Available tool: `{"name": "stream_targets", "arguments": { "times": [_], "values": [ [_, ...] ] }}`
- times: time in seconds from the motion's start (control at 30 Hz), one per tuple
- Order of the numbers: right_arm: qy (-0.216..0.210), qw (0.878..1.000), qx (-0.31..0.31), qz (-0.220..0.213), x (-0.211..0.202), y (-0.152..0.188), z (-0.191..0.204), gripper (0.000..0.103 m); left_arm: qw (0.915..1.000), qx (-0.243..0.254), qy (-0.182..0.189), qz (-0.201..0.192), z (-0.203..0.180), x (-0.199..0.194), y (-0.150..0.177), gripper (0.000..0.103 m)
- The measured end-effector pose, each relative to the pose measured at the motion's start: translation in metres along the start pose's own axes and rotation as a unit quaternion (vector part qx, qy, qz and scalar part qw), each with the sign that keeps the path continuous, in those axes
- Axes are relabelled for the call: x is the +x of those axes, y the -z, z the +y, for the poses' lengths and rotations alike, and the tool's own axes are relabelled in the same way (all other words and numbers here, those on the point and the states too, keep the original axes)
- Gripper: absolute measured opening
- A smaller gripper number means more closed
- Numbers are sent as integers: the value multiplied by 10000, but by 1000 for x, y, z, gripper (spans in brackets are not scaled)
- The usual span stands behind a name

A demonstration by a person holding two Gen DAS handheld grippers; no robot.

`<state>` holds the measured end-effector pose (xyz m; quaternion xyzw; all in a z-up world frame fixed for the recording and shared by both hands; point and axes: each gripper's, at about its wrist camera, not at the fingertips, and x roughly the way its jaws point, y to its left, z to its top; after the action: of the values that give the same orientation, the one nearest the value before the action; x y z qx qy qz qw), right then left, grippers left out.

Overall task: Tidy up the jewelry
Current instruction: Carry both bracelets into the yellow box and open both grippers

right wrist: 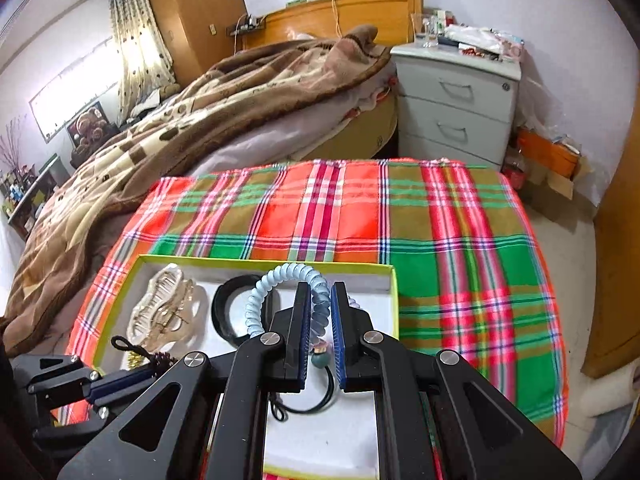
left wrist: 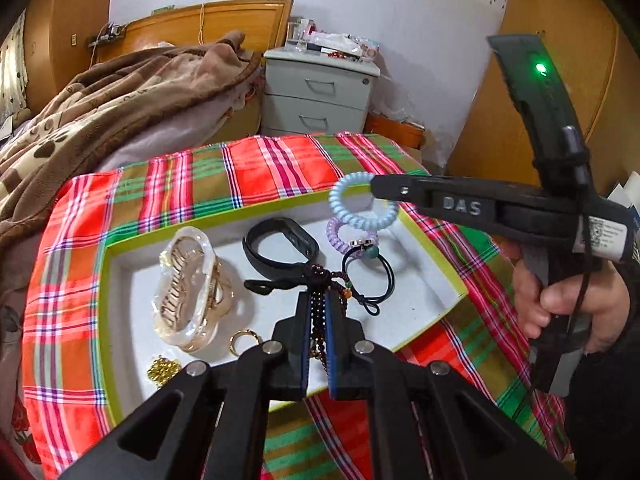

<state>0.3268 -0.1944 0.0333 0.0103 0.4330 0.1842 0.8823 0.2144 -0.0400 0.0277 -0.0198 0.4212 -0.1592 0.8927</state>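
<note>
Plaid cloth (right wrist: 460, 232) in red, green and brown is covering the work surface, with a rumpled brown blanket (right wrist: 168, 128) and a grey drawer unit (right wrist: 456, 108) lying beyond it. On the cloth is sitting a shallow white tray (left wrist: 432, 276) with a yellow-green rim, which serves as the landmark.

Both tools are working over the tray. The left gripper (left wrist: 317, 312) is pinching a dark beaded bracelet (left wrist: 316, 280) between nearly closed jaws, above the tray's near-middle; the strand is hanging down between the blue pads. The right gripper (right wrist: 320, 312) is clamping a pale blue spiral hair tie (right wrist: 280, 280) at the tray's far right corner, its jaws closed down to the width of the coil.

Most pieces are already lying inside the tray: a clear claw hair clip (left wrist: 192, 288) at the left, a black wristband (left wrist: 280, 246) in the middle, a lilac spiral tie (left wrist: 348, 236) and a black elastic with a teal bead (left wrist: 368, 272) toward the right, a gold ring (left wrist: 242, 340) and a gold bead cluster (left wrist: 162, 368) at the near edge. Nothing is showing on the cloth outside the tray.

The task is looking well advanced, judging by that. Whether the two held pieces are being set in or lifted out, I cannot tell; they seem to be what is left.
</note>
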Motion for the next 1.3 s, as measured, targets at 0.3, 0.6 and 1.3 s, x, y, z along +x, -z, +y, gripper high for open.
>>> {"name": "stream_targets", "arguments": {
  "times": [0.3, 0.6, 1.3],
  "values": [
    [52, 9995, -80, 292, 31, -1, 2, 10, 9997, -81, 6, 241, 6, 22, 0, 7],
    [166, 9986, -140, 488, 49, 0, -1, 10, 9992, -76, -62, 391, 7, 33, 4, 7],
    [193, 9983, -176, 522, 58, -1, 0, 11, 9980, -272, -45, 570, 16, 39, 10, 15]
  ]
}}
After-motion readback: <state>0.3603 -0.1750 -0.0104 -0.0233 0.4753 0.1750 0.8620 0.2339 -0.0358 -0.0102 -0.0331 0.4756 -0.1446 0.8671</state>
